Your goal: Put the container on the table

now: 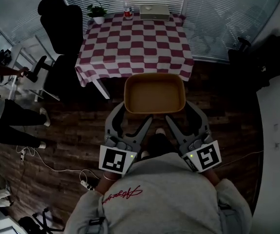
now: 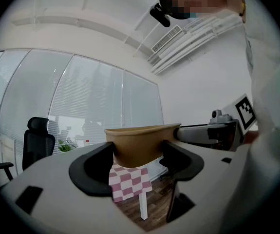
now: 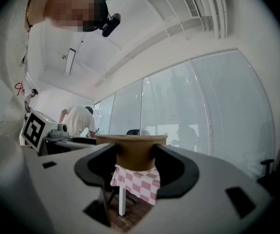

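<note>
Head view: tan container, empty, held in the air just short of the near edge of the table. Left gripper and right gripper each take its near wall, one toward each corner. Plant, bottle and flat box line the far edge. The checked cloth nearer is bare, so there looks to be ample room to set down. Office chair stands left of the table.

Left gripper view: jaws spread wide, pads pressed on the container's wall under the rim.

Right gripper view: same grip, jaws wide and clamped on the wall.

Judgement: the tub is probably light and thin-walled and may flex, so squeeze gently. Keep it level and lift the base clear of the table edge.
</note>
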{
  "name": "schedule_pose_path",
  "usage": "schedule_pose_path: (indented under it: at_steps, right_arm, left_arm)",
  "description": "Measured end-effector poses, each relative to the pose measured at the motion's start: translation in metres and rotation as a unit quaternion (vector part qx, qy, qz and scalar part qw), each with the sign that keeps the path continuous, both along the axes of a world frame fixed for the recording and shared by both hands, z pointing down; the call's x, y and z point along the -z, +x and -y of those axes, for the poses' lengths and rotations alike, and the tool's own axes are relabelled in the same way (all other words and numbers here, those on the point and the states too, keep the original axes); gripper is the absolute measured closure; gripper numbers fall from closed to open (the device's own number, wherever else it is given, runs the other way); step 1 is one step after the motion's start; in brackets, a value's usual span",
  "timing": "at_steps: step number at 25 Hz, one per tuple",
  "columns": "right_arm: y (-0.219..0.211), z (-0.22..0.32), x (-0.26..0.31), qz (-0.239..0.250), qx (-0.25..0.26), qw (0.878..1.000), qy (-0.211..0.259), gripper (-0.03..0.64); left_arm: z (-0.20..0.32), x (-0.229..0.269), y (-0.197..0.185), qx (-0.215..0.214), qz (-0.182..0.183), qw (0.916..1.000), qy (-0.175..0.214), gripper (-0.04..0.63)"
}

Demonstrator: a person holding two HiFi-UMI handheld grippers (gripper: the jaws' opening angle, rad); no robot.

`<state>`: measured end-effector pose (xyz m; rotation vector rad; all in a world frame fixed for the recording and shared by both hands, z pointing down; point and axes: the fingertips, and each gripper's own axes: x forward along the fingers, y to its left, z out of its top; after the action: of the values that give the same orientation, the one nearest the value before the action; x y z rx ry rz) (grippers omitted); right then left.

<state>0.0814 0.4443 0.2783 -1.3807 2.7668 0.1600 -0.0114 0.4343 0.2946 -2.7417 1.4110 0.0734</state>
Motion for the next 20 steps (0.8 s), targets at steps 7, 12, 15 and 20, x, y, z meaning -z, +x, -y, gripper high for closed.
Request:
schedule_pose_path:
  at_steps: [7, 12, 15, 20]
  right_arm:
    - [-0.014, 0.011, 0.001, -0.004, 0.018, 1.0, -0.003, 0.376]
    - [-0.019, 0.027, -0.002, 0.001, 0.03, 1.0, -0.005, 0.376]
    - [-0.019, 0.04, -0.005, 0.002, 0.038, 0.999, -0.008, 0.376]
    - [-0.016, 0.071, -0.006, 0.011, 0.042, 0.999, -0.014, 0.376]
  left_arm:
    - [0.008, 0.001, -0.013, 0.015, -0.006, 0.9999, 0.0, 0.268]
    - [0.021, -0.001, -0.019, 0.028, -0.003, 0.9996, 0.002, 0.268]
    - [0.033, -0.004, -0.02, 0.036, 0.001, 0.9994, -0.003, 0.268]
    - [0.061, -0.003, -0.018, 0.046, 0.005, 0.9989, -0.002, 0.268]
